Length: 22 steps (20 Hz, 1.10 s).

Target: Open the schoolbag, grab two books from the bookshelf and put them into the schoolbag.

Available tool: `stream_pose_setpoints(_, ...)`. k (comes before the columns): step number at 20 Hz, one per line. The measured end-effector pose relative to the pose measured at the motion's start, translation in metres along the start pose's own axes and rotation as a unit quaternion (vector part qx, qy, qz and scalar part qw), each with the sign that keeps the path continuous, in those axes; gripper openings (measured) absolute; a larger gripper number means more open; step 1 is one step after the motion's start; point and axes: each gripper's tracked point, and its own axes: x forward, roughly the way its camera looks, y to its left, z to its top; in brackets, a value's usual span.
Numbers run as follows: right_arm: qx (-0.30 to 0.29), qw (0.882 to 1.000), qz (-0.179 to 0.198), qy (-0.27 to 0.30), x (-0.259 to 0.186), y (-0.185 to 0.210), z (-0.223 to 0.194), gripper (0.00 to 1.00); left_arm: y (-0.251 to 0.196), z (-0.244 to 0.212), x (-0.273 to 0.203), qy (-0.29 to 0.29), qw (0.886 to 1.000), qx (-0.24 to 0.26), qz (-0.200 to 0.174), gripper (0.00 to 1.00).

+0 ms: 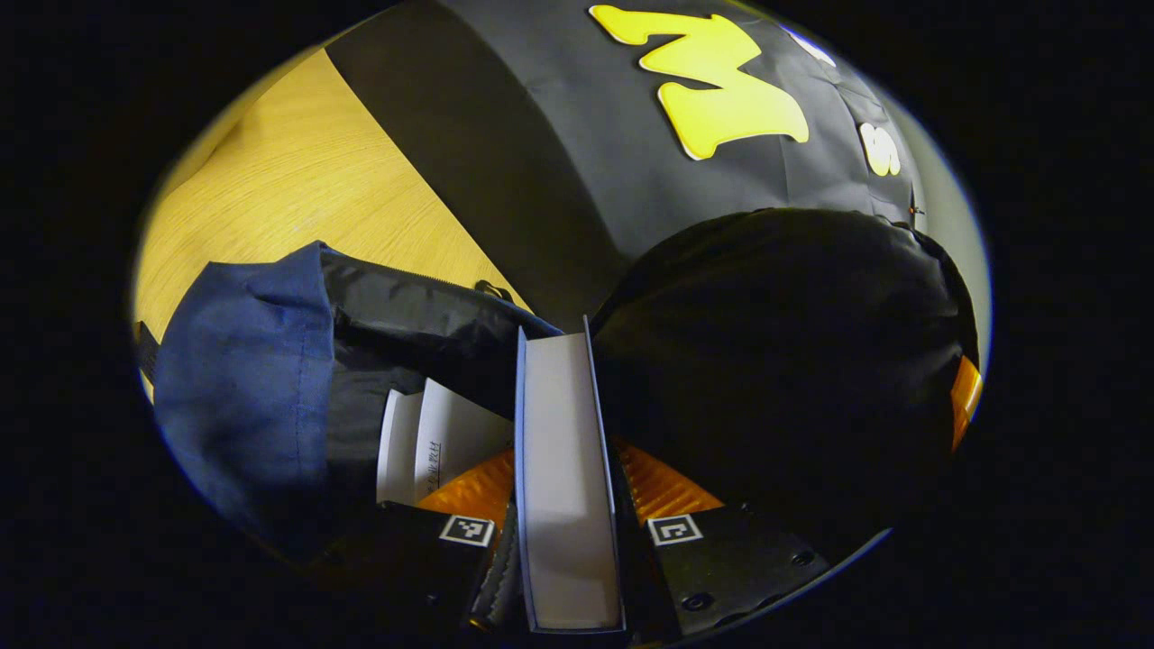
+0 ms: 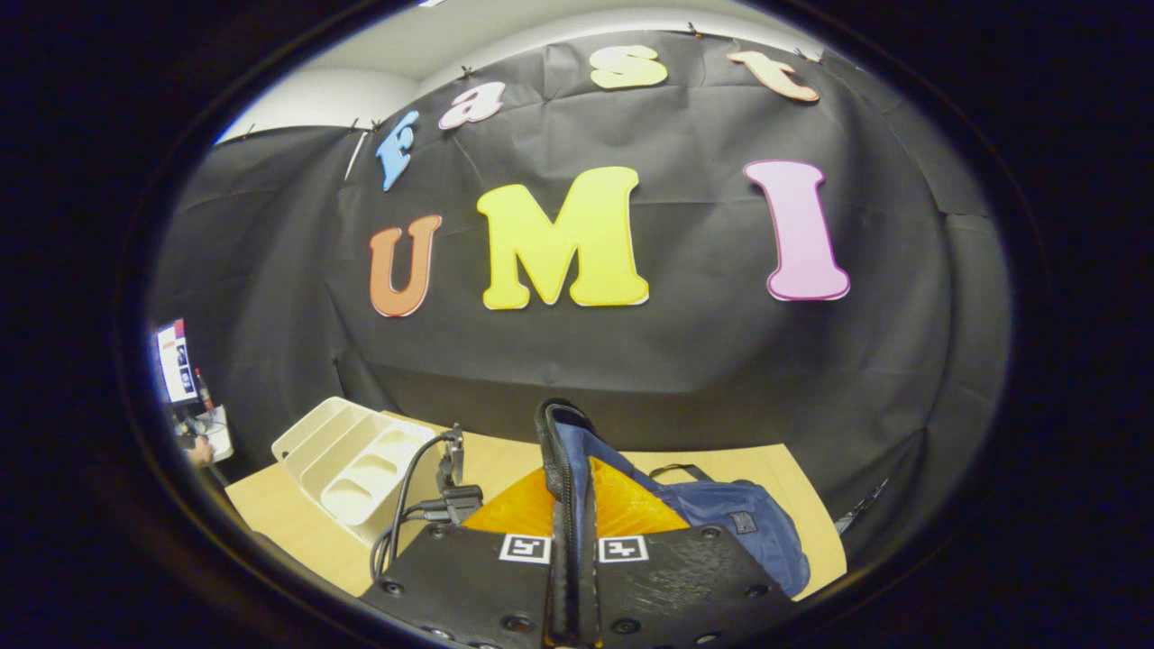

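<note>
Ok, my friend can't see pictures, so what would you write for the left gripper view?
The left hand-held gripper pinches a thick book by its covers, page edges up, and holds it over the open mouth of a navy schoolbag. Another book already sits inside against the black lining. The bag lies on a wooden table.

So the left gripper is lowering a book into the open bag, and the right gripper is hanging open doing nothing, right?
Not quite. The right gripper is not open and idle: the right gripper view shows its fingers shut on the schoolbag's zippered edge, holding it up. The rest stands: in the left gripper view the left gripper clamps a book pointed into the open bag.
</note>
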Motion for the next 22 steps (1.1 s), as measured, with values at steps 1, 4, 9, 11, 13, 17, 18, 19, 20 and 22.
stream_pose_setpoints(1,0.008,1.0,0.001,-0.001,-0.001,0.0,-0.002,0.05,0.004,0.0,0.001,0.0,1.0,0.003,-0.001,0.49)
stream_pose_setpoints(4,0.019,1.0,0.004,0.0,-0.005,0.001,-0.011,0.05,0.019,-0.007,0.001,0.022,0.999,0.022,0.013,0.53)
stream_pose_setpoints(9,0.049,0.999,0.002,-0.005,-0.008,-0.009,-0.015,0.05,0.027,-0.012,-0.015,0.042,0.989,0.132,0.059,0.72)
stream_pose_setpoints(11,0.05,0.999,-0.009,-0.012,-0.012,-0.016,-0.012,0.04,0.029,-0.007,-0.017,0.045,0.977,0.192,0.088,0.83)
stream_pose_setpoints(13,0.053,0.998,-0.013,-0.012,-0.015,-0.019,-0.012,0.05,0.029,-0.008,-0.02,0.053,0.966,0.235,0.097,0.92)
stream_pose_setpoints(17,0.062,0.998,-0.027,-0.011,-0.017,-0.027,-0.013,0.04,0.03,-0.001,-0.024,0.07,0.958,0.251,0.122,0.99)
stream_pose_setpoints(18,0.066,0.997,-0.03,-0.01,-0.015,-0.027,-0.014,0.05,0.033,0.005,-0.028,0.061,0.955,0.258,0.132,0.99)
stream_pose_setpoints(19,0.068,0.997,-0.033,-0.009,-0.015,-0.028,-0.017,0.04,0.033,0.014,-0.032,0.047,0.949,0.276,0.142,0.99)
stream_pose_setpoints(20,0.071,0.997,-0.033,-0.008,-0.013,-0.027,-0.018,0.04,0.032,0.025,-0.04,0.036,0.944,0.292,0.15,0.99)
stream_pose_setpoints(22,0.082,0.996,-0.036,-0.007,-0.007,-0.025,-0.021,0.05,0.023,0.044,-0.059,0.013,0.941,0.305,0.147,0.99)
